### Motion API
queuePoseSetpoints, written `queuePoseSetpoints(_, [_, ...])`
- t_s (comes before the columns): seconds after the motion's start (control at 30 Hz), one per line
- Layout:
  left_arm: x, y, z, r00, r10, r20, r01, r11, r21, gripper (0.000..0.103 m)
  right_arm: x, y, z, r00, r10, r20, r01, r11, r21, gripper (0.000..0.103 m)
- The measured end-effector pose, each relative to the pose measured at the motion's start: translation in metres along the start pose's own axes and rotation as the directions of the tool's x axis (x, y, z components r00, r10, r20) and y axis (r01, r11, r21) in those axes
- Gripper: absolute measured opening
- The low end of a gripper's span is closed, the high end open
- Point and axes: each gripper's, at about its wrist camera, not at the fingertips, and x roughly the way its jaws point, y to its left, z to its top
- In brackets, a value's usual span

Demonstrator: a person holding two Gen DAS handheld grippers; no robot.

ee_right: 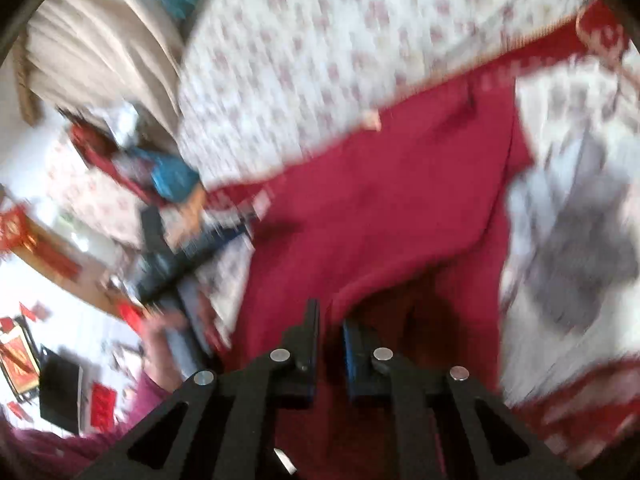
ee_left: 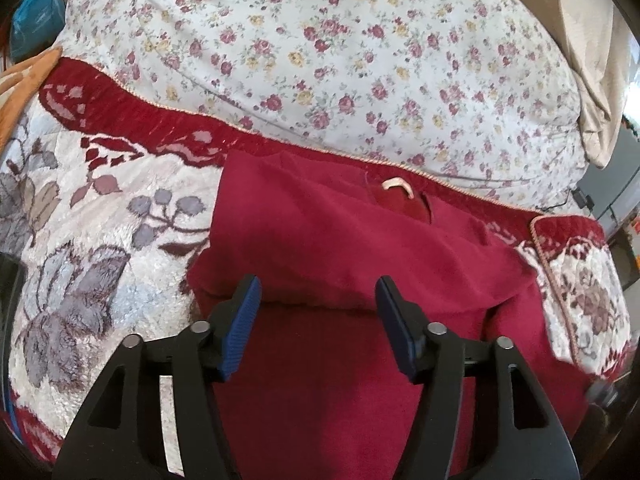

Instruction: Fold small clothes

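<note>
A dark red garment (ee_left: 344,240) lies on a plush floral blanket (ee_left: 92,248), its collar with a pale loop (ee_left: 396,186) at the far side. A fold runs across it just past my left gripper (ee_left: 318,292), which is open above the cloth with nothing between its blue pads (ee_left: 244,328). In the blurred right wrist view the same red garment (ee_right: 384,200) stretches away. My right gripper (ee_right: 330,320) is nearly closed on a raised edge of the red cloth, which runs between its fingers.
A white quilt with small red flowers (ee_left: 320,48) lies beyond the blanket. A beige cloth (ee_left: 588,40) hangs at the far right. The right wrist view shows the left hand and its gripper (ee_right: 188,320), and room clutter (ee_right: 60,380) past the bed edge.
</note>
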Motion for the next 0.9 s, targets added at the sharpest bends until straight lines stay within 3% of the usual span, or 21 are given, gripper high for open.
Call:
queuePoseSetpoints(0.1, [-0.005, 0.0, 0.001, 1.0, -0.023, 0.018, 0.023, 1.0, -0.004, 0.063, -0.028, 0.014, 0.032, 0.995, 0.044, 0.092, -0.042, 0.999, -0.027, 0.01])
queuePoseSetpoints(0.17, [-0.007, 0.001, 0.002, 0.999, -0.027, 0.026, 0.028, 1.0, -0.003, 0.063, -0.031, 0.025, 0.049, 0.992, 0.06, 0.107, -0.055, 0.997, -0.056, 0.01])
queuePoseSetpoints(0.3, [-0.009, 0.004, 0.003, 0.999, -0.035, 0.02, 0.035, 0.999, -0.011, 0.063, -0.001, 0.041, 0.07, 0.999, 0.032, 0.041, -0.028, 0.994, -0.101, 0.01])
queuePoseSetpoints(0.47, [-0.012, 0.006, 0.005, 0.998, -0.061, 0.021, 0.061, 0.998, -0.019, 0.064, 0.018, 0.034, 0.057, 0.996, -0.069, -0.056, 0.064, 0.994, -0.09, 0.013])
queuePoseSetpoints(0.5, [-0.012, 0.004, 0.005, 0.997, -0.07, 0.018, 0.07, 0.997, -0.012, 0.067, 0.016, 0.032, 0.051, 0.994, -0.093, -0.063, 0.086, 0.99, -0.107, 0.028])
queuePoseSetpoints(0.53, [-0.012, 0.001, 0.005, 0.997, -0.078, 0.015, 0.078, 0.997, -0.003, 0.068, 0.012, 0.028, 0.043, 0.991, -0.115, -0.072, 0.106, 0.987, -0.122, 0.055])
queuePoseSetpoints(0.6, [-0.013, -0.008, 0.002, 0.996, -0.094, 0.012, 0.093, 0.995, 0.031, 0.07, 0.003, 0.018, 0.029, 0.985, -0.135, -0.109, 0.121, 0.985, -0.126, 0.068])
queuePoseSetpoints(0.77, [-0.014, -0.025, -0.003, 0.992, -0.128, -0.011, 0.129, 0.986, 0.102, 0.07, 0.009, -0.001, 0.0, 0.965, -0.152, -0.216, 0.122, 0.982, -0.145, 0.066])
queuePoseSetpoints(0.83, [-0.015, -0.027, -0.003, 0.986, -0.164, -0.021, 0.165, 0.981, 0.1, 0.07, 0.026, -0.003, -0.005, 0.951, -0.147, -0.274, 0.108, 0.982, -0.152, 0.049])
queuePoseSetpoints(0.9, [-0.017, -0.026, -0.002, 0.981, -0.193, -0.021, 0.194, 0.977, 0.091, 0.07, 0.042, 0.008, 0.003, 0.948, -0.126, -0.293, 0.075, 0.981, -0.179, 0.049])
